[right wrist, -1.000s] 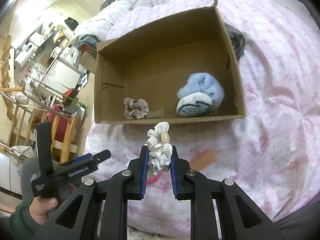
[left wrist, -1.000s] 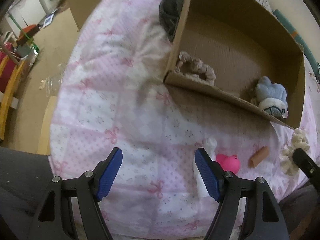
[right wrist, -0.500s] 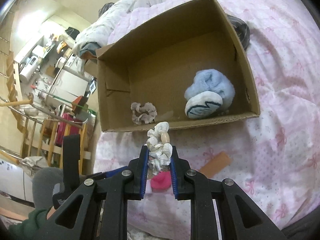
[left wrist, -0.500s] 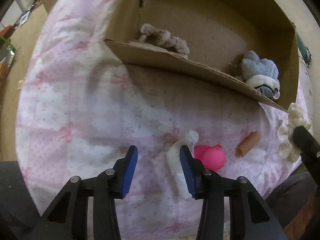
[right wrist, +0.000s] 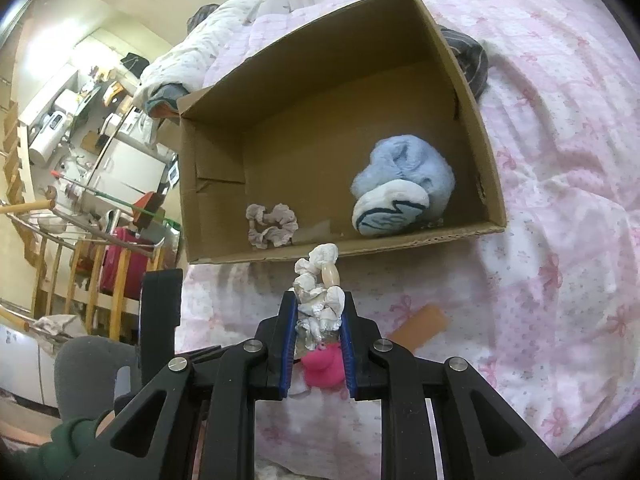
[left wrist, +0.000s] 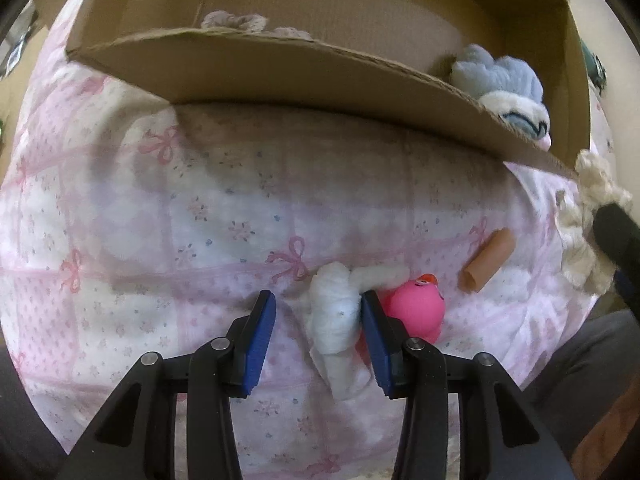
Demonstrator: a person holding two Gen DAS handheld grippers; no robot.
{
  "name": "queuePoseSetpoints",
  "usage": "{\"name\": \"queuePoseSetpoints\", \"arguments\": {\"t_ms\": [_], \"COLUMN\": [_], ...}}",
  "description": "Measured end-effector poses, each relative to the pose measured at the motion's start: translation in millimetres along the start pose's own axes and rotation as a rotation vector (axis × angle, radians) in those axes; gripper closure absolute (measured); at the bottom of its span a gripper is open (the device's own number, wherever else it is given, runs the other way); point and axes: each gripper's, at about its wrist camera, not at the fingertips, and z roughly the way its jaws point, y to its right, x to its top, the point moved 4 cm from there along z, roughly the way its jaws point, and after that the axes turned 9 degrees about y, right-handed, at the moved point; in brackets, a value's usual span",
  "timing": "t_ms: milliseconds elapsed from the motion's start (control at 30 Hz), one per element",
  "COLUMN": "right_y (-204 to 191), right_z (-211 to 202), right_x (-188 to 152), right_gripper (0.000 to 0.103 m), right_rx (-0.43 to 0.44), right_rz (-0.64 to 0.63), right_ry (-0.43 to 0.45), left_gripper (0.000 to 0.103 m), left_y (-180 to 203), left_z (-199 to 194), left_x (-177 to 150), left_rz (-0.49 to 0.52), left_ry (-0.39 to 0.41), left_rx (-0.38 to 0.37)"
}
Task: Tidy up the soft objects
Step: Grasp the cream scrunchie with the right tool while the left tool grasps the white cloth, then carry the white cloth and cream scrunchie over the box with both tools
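Pink quilt (left wrist: 160, 220) bears the cardboard box (right wrist: 486, 184). Right gripper (right wrist: 318, 312) clamps a cream scrunchie (right wrist: 316, 292); left gripper (left wrist: 318, 332), jaws just closing, straddles the white cloth (left wrist: 334, 312), unpinched. Next: pinch and lift into the box.

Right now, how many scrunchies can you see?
2. A grey scrunchie lies inside the cardboard box near its front wall; a cream scrunchie is clamped in the right gripper. Others may be hidden.

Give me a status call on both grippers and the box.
Left gripper closing around white sock, left pad not yet touching. Right gripper shut on cream scrunchie. Cardboard box open; pink duck crowds the sock.
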Motion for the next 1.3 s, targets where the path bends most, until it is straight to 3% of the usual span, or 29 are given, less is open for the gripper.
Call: {"name": "queuePoseSetpoints", "arguments": {"t_ms": [33, 233, 500, 600, 767, 1033, 1167, 1300], "right_y": [0, -2, -1, -3, -8, -6, -7, -12], "right_z": [0, 3, -1, 0, 0, -6, -8, -24], "right_x": [0, 0, -3, -4, -7, -6, -5, 4], "right_gripper": [0.081, 0.081, 0.081, 0.081, 0.081, 0.081, 0.081, 0.081], "right_rx": [-0.005, -0.023, -0.031, -0.035, -0.038, -0.046, -0.035, 0.048], "right_rz": [-0.001, -0.013, -0.021, -0.032, -0.061, -0.067, -0.063, -0.024], "right_ry": [0.000, -0.002, 0.002, -0.003, -0.004, 0.011, 0.018, 0.060], "left_gripper": [0.084, 0.086, 0.086, 0.086, 0.086, 0.086, 0.086, 0.086], "left_y": [7, 13, -17, -25, -32, -30, -17, -8], "left_z": [5, -4, -40, -50, -70, -78, -103, -138], "left_x": [-1, -5, -11, -10, -5, -2, 5, 21], "left_rz": [0.006, 0.004, -0.068, -0.086, -0.062, -0.055, -0.049, -0.002], "left_ry": [-0.015, 0.006, 0.134, 0.158, 0.207, 0.223, 0.291, 0.380], "left_rx": [-0.019, -0.022, 0.116, 0.136, 0.141, 0.139, 0.107, 0.105]}}
